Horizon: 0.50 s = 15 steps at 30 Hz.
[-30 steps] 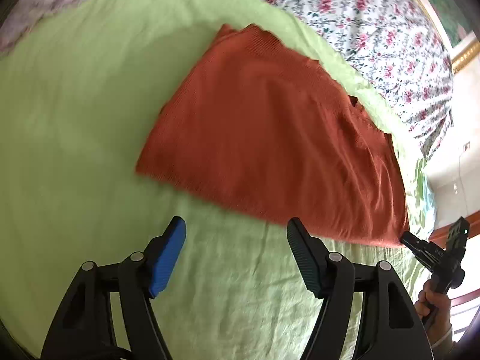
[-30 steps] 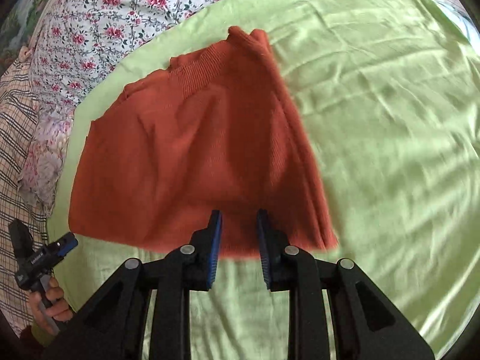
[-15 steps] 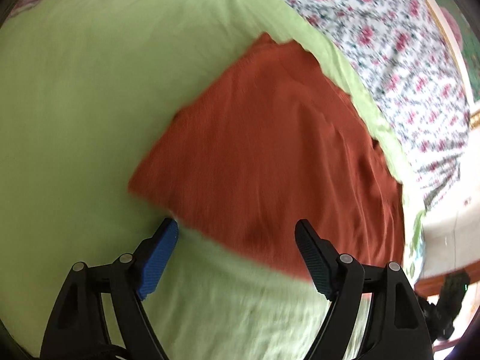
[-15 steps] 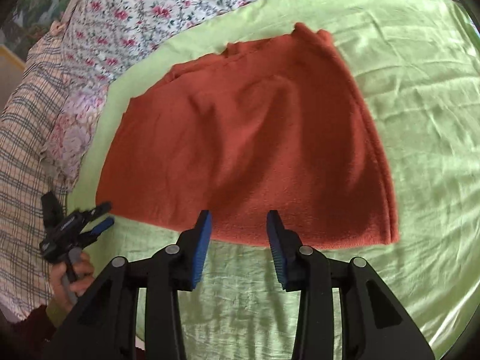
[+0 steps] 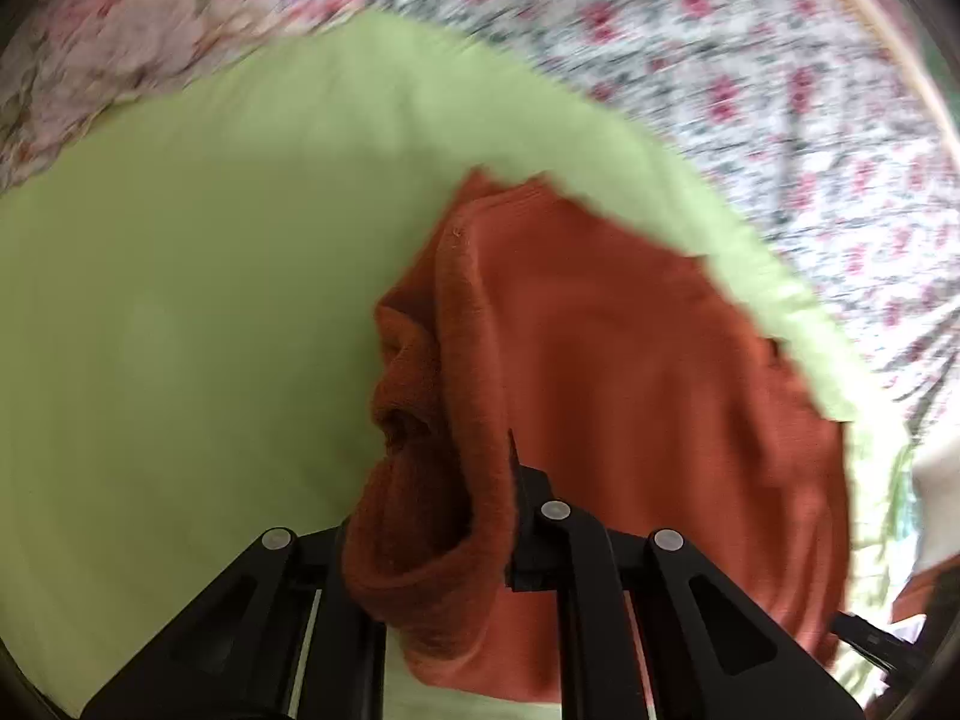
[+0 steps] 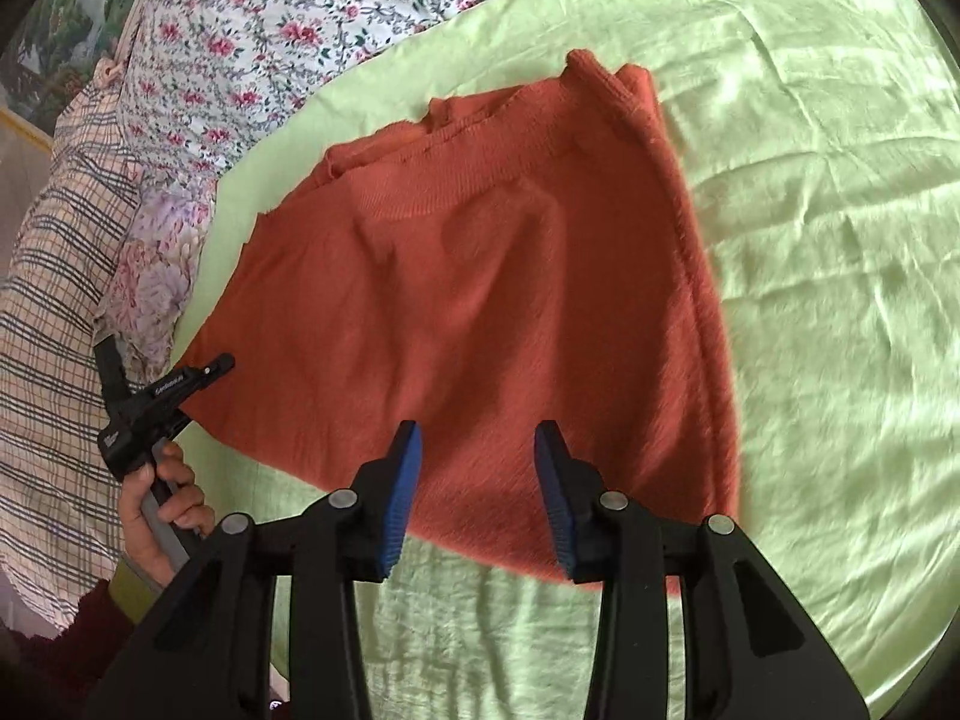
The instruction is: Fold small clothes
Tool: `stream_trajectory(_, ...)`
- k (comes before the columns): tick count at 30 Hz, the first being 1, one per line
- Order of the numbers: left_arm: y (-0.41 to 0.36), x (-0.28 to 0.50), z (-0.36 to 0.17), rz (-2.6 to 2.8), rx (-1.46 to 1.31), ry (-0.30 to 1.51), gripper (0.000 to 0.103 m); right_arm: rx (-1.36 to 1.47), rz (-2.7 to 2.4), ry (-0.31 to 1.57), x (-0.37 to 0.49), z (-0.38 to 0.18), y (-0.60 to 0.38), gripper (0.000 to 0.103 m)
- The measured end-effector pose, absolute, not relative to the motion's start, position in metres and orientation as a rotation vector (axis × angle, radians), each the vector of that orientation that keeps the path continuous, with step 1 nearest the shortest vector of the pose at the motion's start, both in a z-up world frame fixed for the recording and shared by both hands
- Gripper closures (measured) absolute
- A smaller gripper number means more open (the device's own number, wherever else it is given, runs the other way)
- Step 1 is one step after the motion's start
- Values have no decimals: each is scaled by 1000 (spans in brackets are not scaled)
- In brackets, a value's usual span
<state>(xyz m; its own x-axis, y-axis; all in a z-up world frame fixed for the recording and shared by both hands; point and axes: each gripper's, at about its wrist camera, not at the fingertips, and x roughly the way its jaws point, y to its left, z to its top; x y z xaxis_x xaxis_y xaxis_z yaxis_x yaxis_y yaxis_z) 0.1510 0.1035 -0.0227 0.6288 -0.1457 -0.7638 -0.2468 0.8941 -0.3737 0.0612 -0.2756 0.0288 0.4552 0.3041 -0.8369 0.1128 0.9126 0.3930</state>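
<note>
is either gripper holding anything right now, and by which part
The left gripper is shut on a bunched corner of the rust-orange knitted garment. The right gripper is open above the near hem, holding nothing.

Left claw pads buried in bunched orange garment; floral bedding at 1 o'clock motion-blurred; person's hand half-hidden at 8 o'clock.

One rust-orange garment on one green sheet. Two grippers: left gripper, right gripper. One floral bedcover beyond the sheet; one checked cloth beside it.
</note>
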Motion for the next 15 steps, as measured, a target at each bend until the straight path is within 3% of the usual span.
stream_trajectory(6,11,142,19,-161,-303,844,93,431,165,1090,82,35,-292,63)
stream_trajectory(12,-83,134,-3,-367,-133,913,93,514,252,1082,114,41,-303,61)
stream_trajectory(15,-107,134,-30,-362,-73,971,93,558,300,1084,132,35,-301,35)
